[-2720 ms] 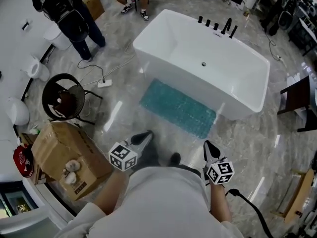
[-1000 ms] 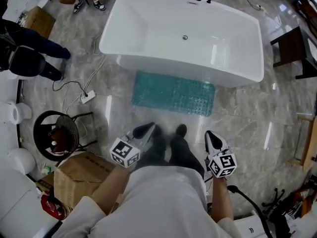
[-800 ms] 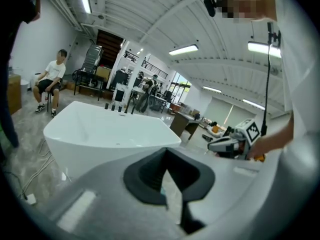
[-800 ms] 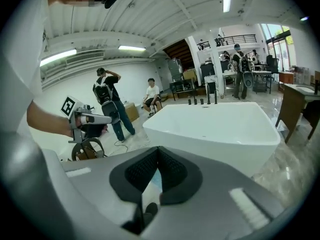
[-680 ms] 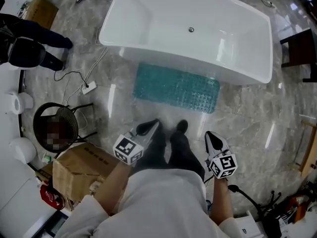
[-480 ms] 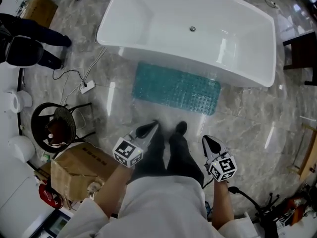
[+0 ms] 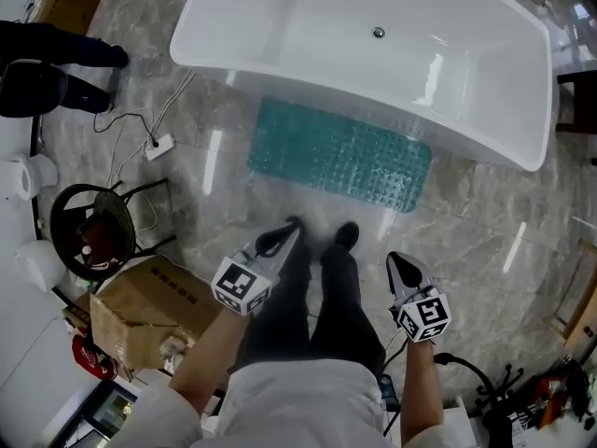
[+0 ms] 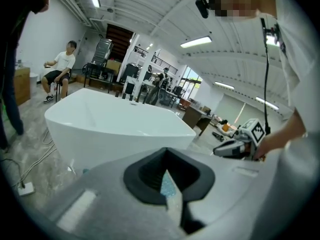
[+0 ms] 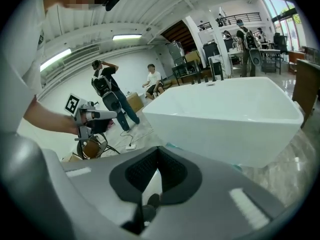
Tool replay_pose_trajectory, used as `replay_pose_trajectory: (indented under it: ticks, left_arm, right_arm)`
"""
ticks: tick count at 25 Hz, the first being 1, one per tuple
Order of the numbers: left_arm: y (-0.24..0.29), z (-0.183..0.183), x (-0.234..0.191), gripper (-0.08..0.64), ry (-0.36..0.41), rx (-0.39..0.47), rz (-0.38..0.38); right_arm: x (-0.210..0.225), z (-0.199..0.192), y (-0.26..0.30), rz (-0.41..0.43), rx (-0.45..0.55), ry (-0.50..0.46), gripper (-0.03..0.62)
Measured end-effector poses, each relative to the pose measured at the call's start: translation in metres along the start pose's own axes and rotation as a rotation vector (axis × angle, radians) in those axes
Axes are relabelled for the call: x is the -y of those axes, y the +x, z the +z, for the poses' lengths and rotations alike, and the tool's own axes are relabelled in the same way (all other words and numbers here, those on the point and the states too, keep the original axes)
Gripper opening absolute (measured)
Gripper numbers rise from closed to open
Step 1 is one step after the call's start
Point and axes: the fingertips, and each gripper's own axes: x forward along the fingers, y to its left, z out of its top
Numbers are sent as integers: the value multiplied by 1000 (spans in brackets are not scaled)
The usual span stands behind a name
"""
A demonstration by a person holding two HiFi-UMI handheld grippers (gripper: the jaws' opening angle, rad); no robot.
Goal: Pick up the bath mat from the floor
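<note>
The teal studded bath mat [image 7: 340,154] lies flat on the grey marble floor along the near side of the white bathtub [image 7: 373,54]. My left gripper [image 7: 280,236] and right gripper [image 7: 403,269] are held before my body, above my feet, well short of the mat and touching nothing. Both are shut and empty. In the left gripper view the shut jaws [image 8: 167,176] point at the tub [image 8: 115,124], with a sliver of teal past them. In the right gripper view the jaws [image 9: 157,171] also face the tub [image 9: 225,119], with a mat edge [image 9: 170,145] below it.
A cardboard box [image 7: 149,311] and a round black stool [image 7: 93,231] stand to my left. A white power strip [image 7: 159,145] with a cable lies left of the mat. A person in dark clothes [image 7: 47,63] stands at the far left. A dark chair [image 7: 578,91] is at the right edge.
The tub and mat have swung from slanted to nearly square in front of me and look a little larger. Both grippers stay shut before my body.
</note>
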Motion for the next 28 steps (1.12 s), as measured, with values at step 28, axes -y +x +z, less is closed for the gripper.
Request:
replay_pose_trajectory:
  ticks: [28]
  left_arm:
    - [158,-266,-230,2,-57,-11,40]
  right_arm:
    - [179,-202,260,-57,-5,105,5]
